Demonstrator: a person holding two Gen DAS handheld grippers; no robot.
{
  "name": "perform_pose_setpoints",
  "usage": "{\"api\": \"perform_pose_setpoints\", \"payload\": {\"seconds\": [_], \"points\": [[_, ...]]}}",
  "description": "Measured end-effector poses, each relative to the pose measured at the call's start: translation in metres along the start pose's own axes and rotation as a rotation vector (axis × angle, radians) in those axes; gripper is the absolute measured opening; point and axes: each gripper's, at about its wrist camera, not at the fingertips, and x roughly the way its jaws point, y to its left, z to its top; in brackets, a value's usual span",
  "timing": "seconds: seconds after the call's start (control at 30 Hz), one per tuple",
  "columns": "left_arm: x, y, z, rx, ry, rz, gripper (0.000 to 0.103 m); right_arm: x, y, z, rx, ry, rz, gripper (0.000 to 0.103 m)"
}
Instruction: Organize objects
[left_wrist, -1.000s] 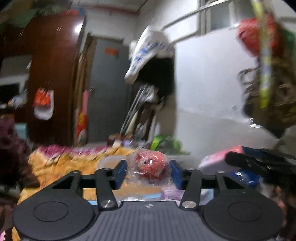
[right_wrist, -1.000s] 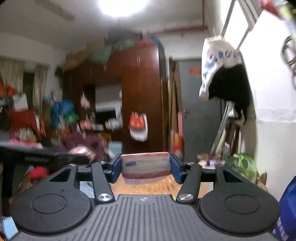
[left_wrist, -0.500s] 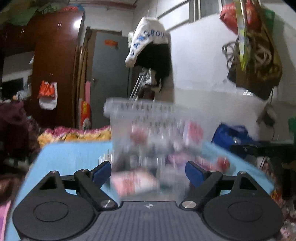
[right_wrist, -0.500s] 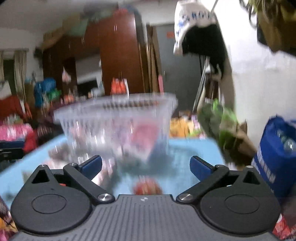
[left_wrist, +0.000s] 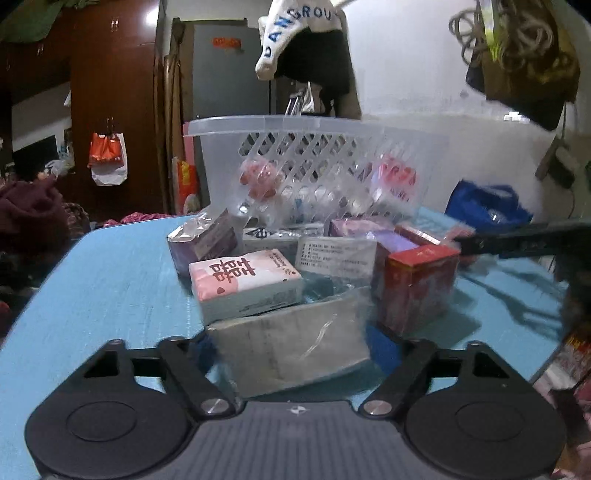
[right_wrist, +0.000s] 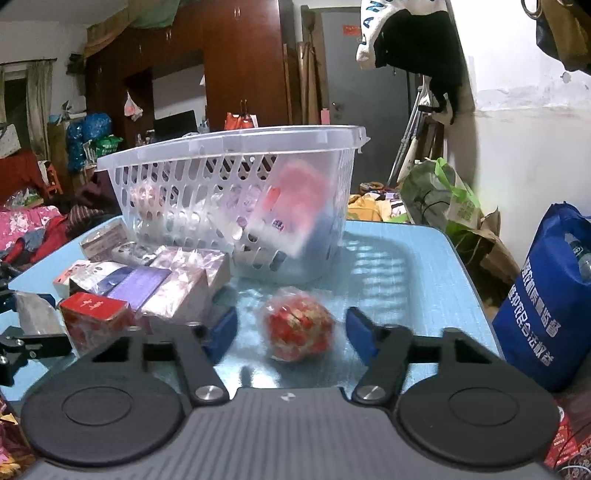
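Left tongs (left_wrist: 291, 350): jaws spread wide, straddling a grey packet in clear wrap (left_wrist: 291, 349) that lies on the blue desk (left_wrist: 99, 288). The finger pads are mostly hidden behind the packet, so I cannot tell whether they touch it; nothing looks lifted.

Right tongs (right_wrist: 291, 330): jaws wide open, blue pads (right_wrist: 225, 328) on either side of a red ball in clear plastic (right_wrist: 297, 328). There is a gap on both sides and no contact. The ball sits on the desk (right_wrist: 406, 266), just in front of the basket.

White plastic lattice basket (left_wrist: 317, 155) / (right_wrist: 229, 184) stands upright at the far side of the desk. Inside it, seen through the lattice: a pink-red packet (right_wrist: 291, 206) leaning tilted against the right wall, a bagged reddish round item (left_wrist: 258, 181) on the left, and other wrapped items too blurred to name.

Loose pile on the desk, in front of and left of the basket:
- pink-and-white tissue pack (left_wrist: 245, 286), resting on the grey packet's far edge
- red box (left_wrist: 419, 288) / (right_wrist: 94, 314), upright, right of the tissue pack in the left view
- purple boxes (right_wrist: 177, 277) behind the red box, touching each other
- dark purple foil pack (left_wrist: 203, 245) at the left of the pile

Blue bag (right_wrist: 546, 302) with white print is off the desk's right edge. The right tool's black arm (left_wrist: 517, 240) crosses the left view's right side.
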Motion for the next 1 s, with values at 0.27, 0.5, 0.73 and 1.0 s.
{"api": "perform_pose_setpoints", "payload": {"seconds": [0.27, 0.5, 0.73, 1.0], "points": [[-0.023, 0.017, -0.004, -0.044, -0.106, -0.045, 0.081, -0.007, -0.003, -0.003, 0.029, -0.065, 0.015, 0.048], [-0.021, 0.016, -0.006, -0.037, -0.143, -0.073, 0.081, -0.013, -0.006, -0.005, 0.067, -0.129, 0.03, 0.048], [-0.036, 0.022, 0.021, -0.042, -0.229, -0.126, 0.081, -0.048, 0.004, -0.002, 0.089, -0.28, 0.081, 0.048], [0.015, 0.035, 0.177, -0.017, -0.219, -0.142, 0.081, -0.032, 0.051, 0.129, -0.114, -0.345, 0.051, 0.048]]}}
